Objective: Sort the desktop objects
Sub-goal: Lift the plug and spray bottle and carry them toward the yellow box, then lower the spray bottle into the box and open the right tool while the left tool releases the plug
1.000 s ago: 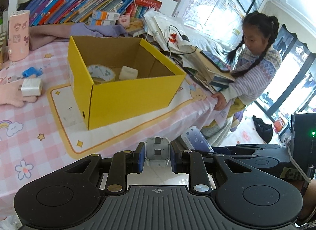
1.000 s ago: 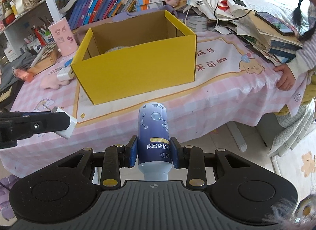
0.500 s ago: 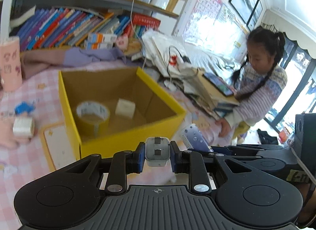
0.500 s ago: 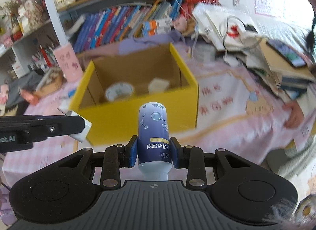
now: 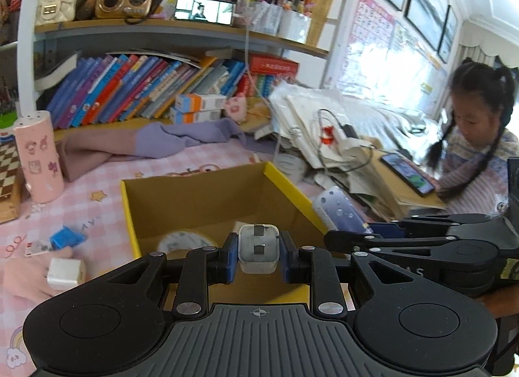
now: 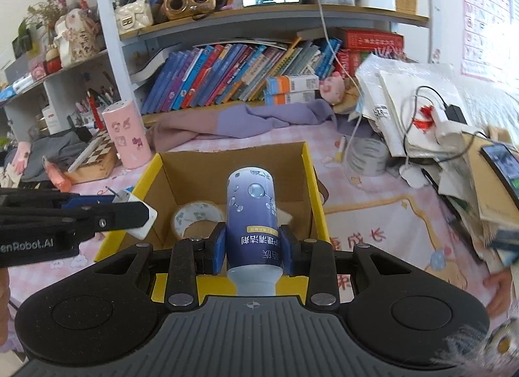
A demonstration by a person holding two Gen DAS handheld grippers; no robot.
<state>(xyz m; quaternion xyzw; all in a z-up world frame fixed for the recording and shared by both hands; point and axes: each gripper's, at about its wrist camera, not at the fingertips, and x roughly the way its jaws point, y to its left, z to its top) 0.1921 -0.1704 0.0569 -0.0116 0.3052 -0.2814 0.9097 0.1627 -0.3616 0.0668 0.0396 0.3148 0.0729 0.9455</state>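
Note:
My left gripper (image 5: 258, 255) is shut on a white charger plug (image 5: 258, 249) and holds it over the near wall of the open yellow cardboard box (image 5: 207, 195). My right gripper (image 6: 250, 247) is shut on a blue bottle (image 6: 251, 211) with a white cap, held above the same box (image 6: 313, 189). A roll of tape (image 6: 196, 215) lies inside the box. In the right wrist view the left gripper (image 6: 142, 213) with the plug sits at the box's left edge. In the left wrist view the right gripper and bottle (image 5: 339, 208) are at the box's right side.
A pink cylinder (image 5: 39, 156), a white cube (image 5: 63, 273) and a blue item (image 5: 66, 237) lie left of the box on the pink checked cloth. Books fill the shelf (image 6: 246, 75) behind. Papers, cables and a phone (image 6: 499, 166) pile up at right, where a child (image 5: 476, 150) sits.
Both grippers have risen and moved forward from the table's front edge to above the yellow box, still holding the plug and the bottle. The view now looks down into the box.

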